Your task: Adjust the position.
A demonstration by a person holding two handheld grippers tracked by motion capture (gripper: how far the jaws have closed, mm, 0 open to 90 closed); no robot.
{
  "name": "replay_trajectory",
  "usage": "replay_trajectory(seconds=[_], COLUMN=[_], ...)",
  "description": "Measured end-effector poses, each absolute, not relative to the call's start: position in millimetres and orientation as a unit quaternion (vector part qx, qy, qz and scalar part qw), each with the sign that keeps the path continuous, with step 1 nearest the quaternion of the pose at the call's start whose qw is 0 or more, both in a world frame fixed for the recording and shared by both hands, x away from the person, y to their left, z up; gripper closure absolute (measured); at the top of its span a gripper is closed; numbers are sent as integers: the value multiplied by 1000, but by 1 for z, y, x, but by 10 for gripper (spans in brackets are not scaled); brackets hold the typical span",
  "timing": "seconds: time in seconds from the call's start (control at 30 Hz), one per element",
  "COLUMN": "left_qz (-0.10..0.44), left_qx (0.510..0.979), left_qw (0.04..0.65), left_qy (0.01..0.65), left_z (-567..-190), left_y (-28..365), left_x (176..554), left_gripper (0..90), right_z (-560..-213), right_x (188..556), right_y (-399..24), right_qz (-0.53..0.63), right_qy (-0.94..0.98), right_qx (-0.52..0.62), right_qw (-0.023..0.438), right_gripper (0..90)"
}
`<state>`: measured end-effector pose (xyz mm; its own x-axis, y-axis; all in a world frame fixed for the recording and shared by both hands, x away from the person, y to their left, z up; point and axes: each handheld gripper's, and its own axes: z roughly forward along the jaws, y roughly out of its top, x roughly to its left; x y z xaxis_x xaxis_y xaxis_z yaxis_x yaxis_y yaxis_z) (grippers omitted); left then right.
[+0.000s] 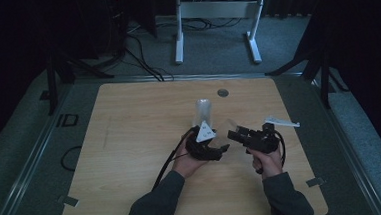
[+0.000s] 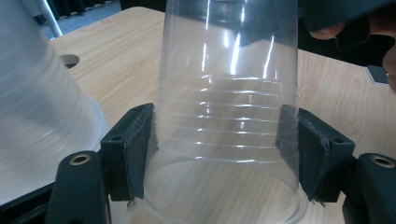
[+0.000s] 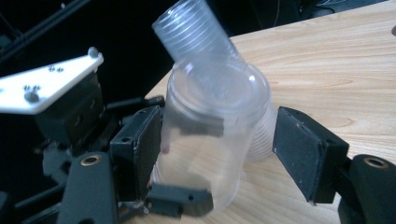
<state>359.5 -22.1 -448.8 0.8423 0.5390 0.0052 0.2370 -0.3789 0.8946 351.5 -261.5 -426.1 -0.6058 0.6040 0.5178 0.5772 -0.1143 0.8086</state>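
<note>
The wooden tabletop [image 1: 130, 141] is carrying the work, with both of the person's hands coming in from the near edge. A white strip-like piece [image 1: 281, 122] is lying on it just beyond the right hand; what it is cannot be told.

The left tool [image 2: 224, 140] is gripping a clear plastic cup [image 2: 229, 93]: in the left gripper view both pads are pressing flat on the cup's ribbed wall near its rim. A second clear cup [image 2: 37, 107] is sitting blurred at the left edge of that view, just beside the left pad.

The right tool [image 3: 219, 149] is standing open. In the right gripper view a clear cup [image 3: 215, 121] is lying between its jaws, close against the left pad, while the right pad is standing apart from the wall with bare wood showing in the gap. That view is also showing a ribbed stack of cups [image 3: 196, 28] leaning behind the cup, and the left tool's grey plate [image 3: 46, 81] at the left.

The high view is showing the two tools close together near the tabletop's middle, the left tool [image 1: 206, 139] under an upright clear cup [image 1: 202, 112] and the right tool [image 1: 237, 133] pointing toward it.
</note>
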Motion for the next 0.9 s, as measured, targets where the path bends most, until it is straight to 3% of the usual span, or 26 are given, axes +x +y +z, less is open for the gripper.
replay_trajectory(seconds=[0.47,0.73,0.9], left_qz=[154,160,163], left_qx=[825,829,832], left_qw=[492,484,477], left_qy=[233,231,229], left_z=[-450,-448,-447], left_y=[-7,3,9], left_x=[362,361,361], left_gripper=[294,296,297], right_z=[-424,-428,-422], right_x=[347,348,351], right_y=[-259,-262,-267], right_qz=[578,559,527], right_qy=[707,727,755], right_qx=[407,398,391], right_qw=[9,-3,18], right_gripper=[315,247,195])
